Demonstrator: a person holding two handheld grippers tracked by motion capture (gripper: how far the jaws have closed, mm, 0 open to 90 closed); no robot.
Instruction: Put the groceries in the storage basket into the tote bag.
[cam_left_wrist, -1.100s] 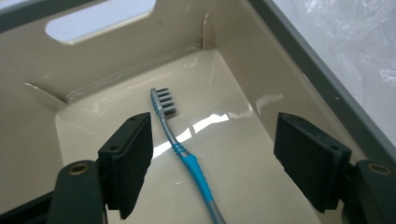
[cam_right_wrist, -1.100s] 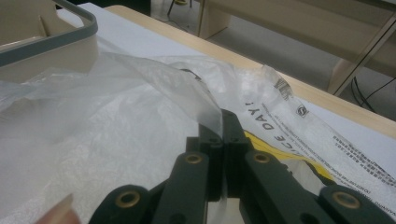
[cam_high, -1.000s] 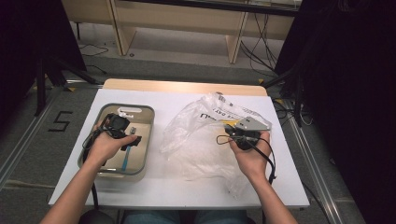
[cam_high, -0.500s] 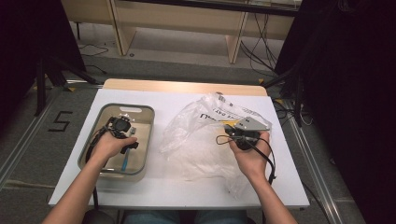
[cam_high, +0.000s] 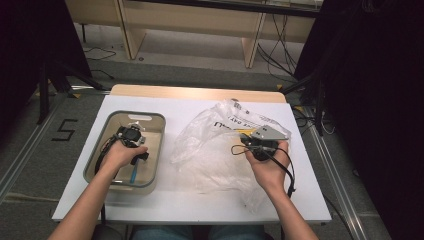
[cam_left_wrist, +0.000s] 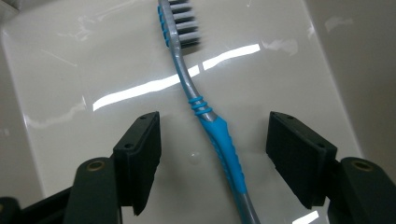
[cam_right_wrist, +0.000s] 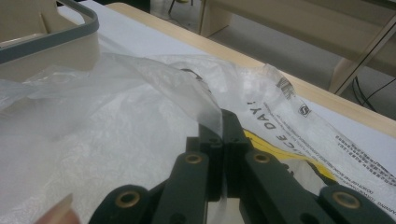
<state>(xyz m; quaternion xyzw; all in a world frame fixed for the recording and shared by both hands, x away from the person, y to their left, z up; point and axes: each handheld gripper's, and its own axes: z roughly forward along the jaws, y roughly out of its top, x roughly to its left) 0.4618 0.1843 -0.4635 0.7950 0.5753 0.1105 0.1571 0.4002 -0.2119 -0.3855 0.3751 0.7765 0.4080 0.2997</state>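
A blue and grey toothbrush (cam_left_wrist: 205, 107) lies on the pale floor of a grey-rimmed tray (cam_high: 95, 157), its blue handle (cam_high: 134, 174) showing in the high view. My left gripper (cam_left_wrist: 212, 154) hangs just above it, open, one jaw on each side of the handle without touching. A clear plastic bag (cam_high: 215, 150) with printed text lies crumpled at the table's middle. My right gripper (cam_right_wrist: 223, 122) is shut on a raised fold of that bag (cam_right_wrist: 187, 88), and in the high view it (cam_high: 245, 140) sits at the bag's right side.
The tray's rim (cam_right_wrist: 51, 35) stands left of the bag. The white tabletop (cam_high: 310, 195) ends in a wooden strip (cam_high: 195, 92) at the far side. Desk legs and cables lie on the floor beyond.
My left gripper has moved from the tray's near part toward its middle and lowered over the toothbrush. The right gripper and the bag have stayed where they were.
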